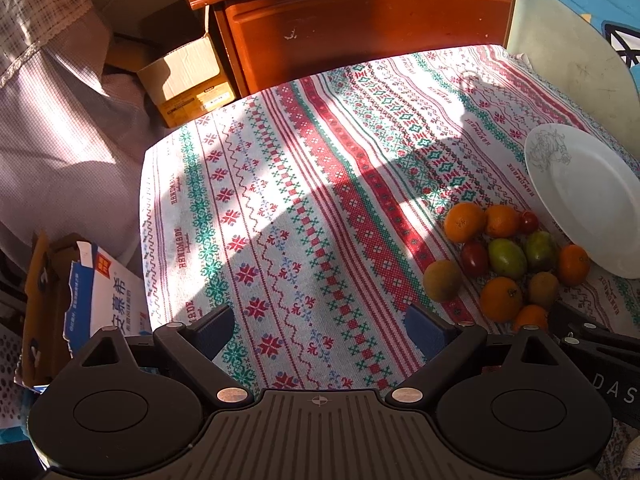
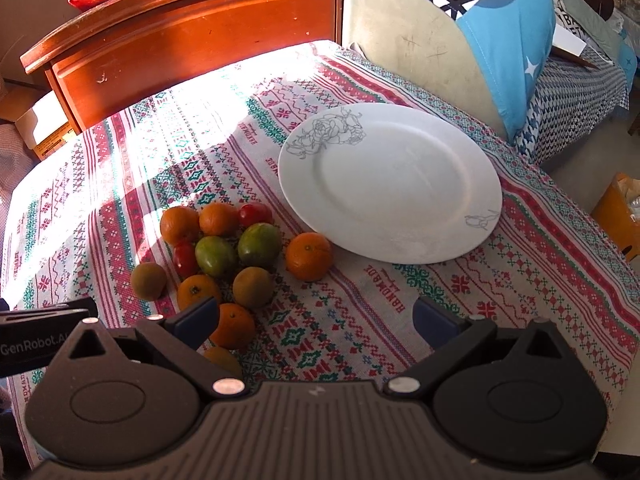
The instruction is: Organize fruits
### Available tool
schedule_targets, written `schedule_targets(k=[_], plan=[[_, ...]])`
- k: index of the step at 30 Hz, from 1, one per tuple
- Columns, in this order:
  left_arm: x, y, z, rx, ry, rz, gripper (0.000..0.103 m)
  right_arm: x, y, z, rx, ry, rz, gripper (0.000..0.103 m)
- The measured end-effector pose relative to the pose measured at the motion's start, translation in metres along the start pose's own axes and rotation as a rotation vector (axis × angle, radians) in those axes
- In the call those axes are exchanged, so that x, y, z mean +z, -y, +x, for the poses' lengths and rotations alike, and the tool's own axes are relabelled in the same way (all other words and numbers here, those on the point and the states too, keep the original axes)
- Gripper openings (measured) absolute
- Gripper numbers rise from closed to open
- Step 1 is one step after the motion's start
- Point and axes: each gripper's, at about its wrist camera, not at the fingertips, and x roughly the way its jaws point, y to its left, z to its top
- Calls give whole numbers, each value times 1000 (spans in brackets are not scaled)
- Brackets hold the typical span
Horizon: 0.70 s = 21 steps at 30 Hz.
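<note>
Fruit pile [image 2: 224, 256]: loose on the table, just left of the empty plate [image 2: 390, 184].
Right gripper [image 2: 316, 320]: jaws wide, empty; nearest orange [image 2: 232, 326] touches its left finger.
Left gripper [image 1: 320, 328]: jaws wide, empty; pile lies to its right, farther off.

1. A white plate [image 2: 390, 184] with a grey line-drawn flower at its far rim lay flat on the patterned cloth, bare of fruit.
2. The fruits lay in a loose cluster just left of the plate, on the cloth.
3. Two green mangoes [image 2: 216, 256] [image 2: 259, 244] sat side by side at the cluster's middle.
4. Two small red tomatoes [image 2: 255, 214] [image 2: 185, 259] lay beside them, one at the far side, one to the left.
5. Five oranges were spread around: two at the far left [image 2: 180, 225] [image 2: 218, 219], one [image 2: 309, 257] almost touching the plate's rim, two nearer [image 2: 198, 291] [image 2: 232, 326].
6. Two brownish-green round fruits [image 2: 149, 281] [image 2: 253, 287] lay at the near side.
</note>
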Motion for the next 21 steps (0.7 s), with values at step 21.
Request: schedule_targets(k=[21], plan=[[-5,6,-1,11,-3,11,94,3,1,2,-27,-15,-13,102]])
